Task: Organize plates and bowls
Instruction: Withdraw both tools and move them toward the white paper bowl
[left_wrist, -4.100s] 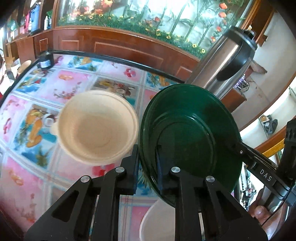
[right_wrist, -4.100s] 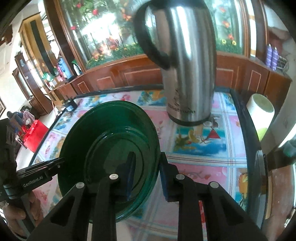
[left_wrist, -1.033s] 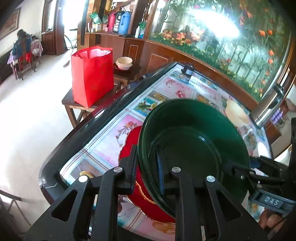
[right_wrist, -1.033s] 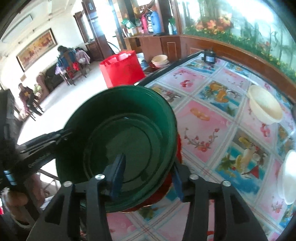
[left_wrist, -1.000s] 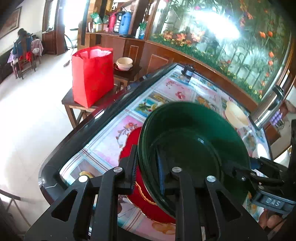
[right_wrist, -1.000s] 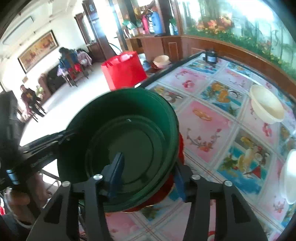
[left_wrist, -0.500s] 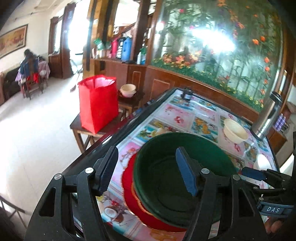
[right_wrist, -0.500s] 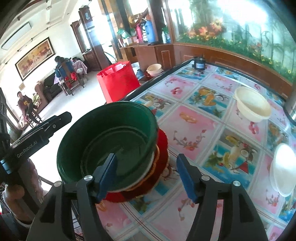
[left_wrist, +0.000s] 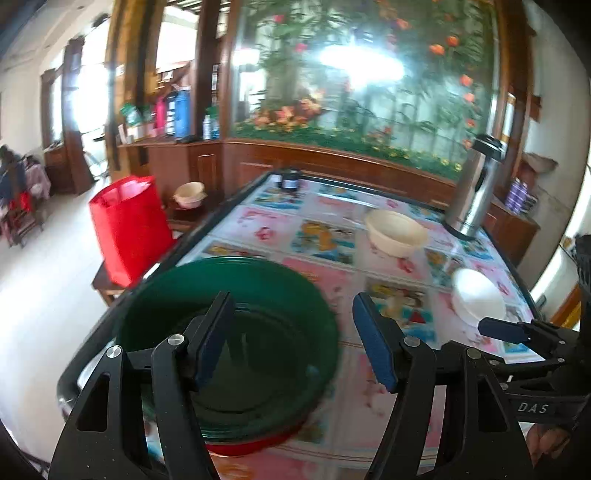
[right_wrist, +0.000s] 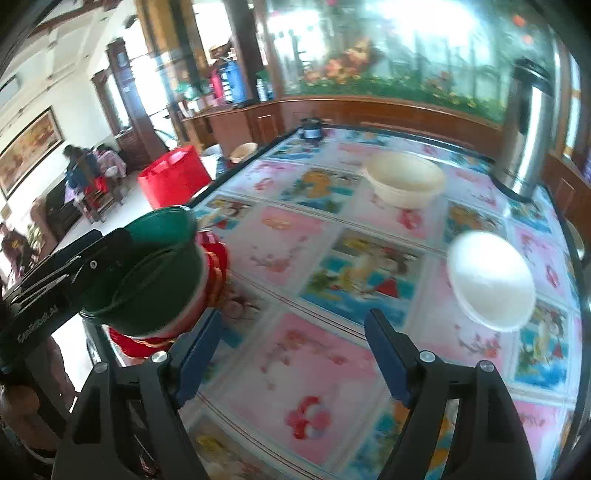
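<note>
Bowls: both tongs wide, holding nothing. L tongs (left_wrist: 291, 338) hang over green bowl (left_wrist: 258, 295), stacked on red plate (left_wrist: 251, 445) at table (right_wrist: 314, 369) corner. R tongs (right_wrist: 291, 356) sit beside stack. White bowl (right_wrist: 489, 275) & cream bowl (right_wrist: 404, 179) lie past stack, w/ flask (left_wrist: 474, 184) behind. Next, I'd judge: grip white bowl's rim squarely, lift level. R view alone shows pale layers under green bowl; L view only its inside.

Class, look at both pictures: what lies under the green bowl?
Under the green bowl a white rim shows, then a red plate on the table. The bowl hides the rest of the stack, so its full count is unknown.
</note>
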